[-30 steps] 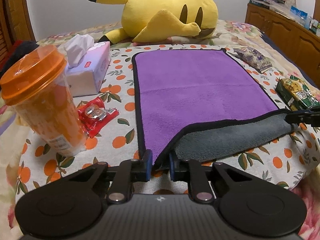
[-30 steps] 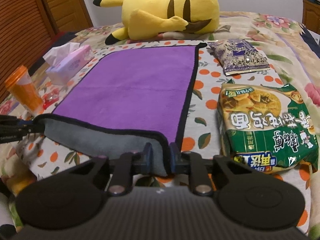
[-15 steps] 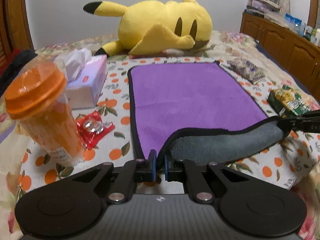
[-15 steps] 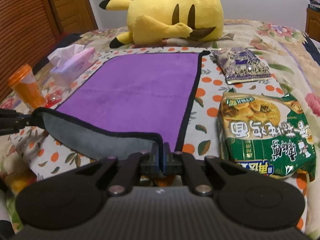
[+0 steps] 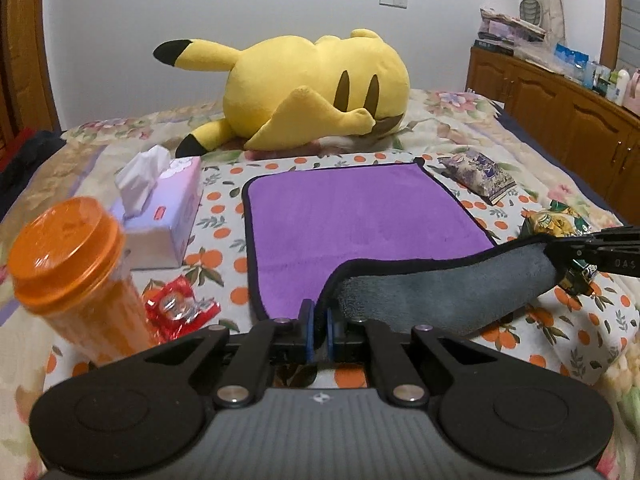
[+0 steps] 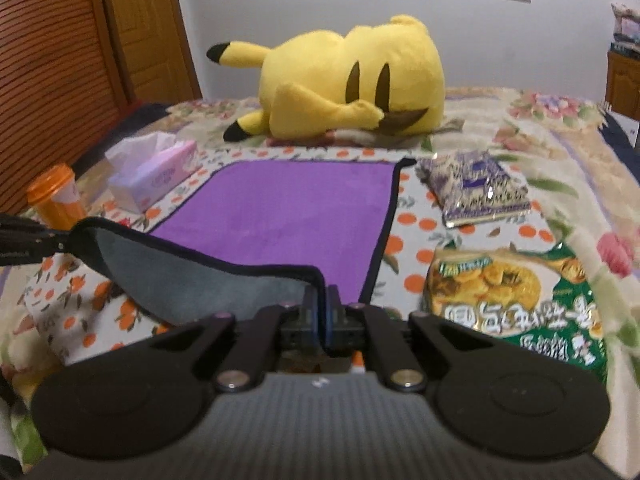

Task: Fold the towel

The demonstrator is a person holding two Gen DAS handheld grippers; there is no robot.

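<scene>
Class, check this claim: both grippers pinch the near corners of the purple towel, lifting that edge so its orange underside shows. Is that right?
One detail is wrong: the underside is grey, not orange. The left gripper and right gripper each pinch a near corner of the purple towel, and the left wrist view shows the lifted edge's grey back.

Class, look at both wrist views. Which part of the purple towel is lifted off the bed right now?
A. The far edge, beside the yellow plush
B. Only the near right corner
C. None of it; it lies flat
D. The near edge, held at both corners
D: the left hand-held gripper and the right hand-held gripper each pinch a near corner of the towel, and the raised near edge shows its grey underside.
</scene>
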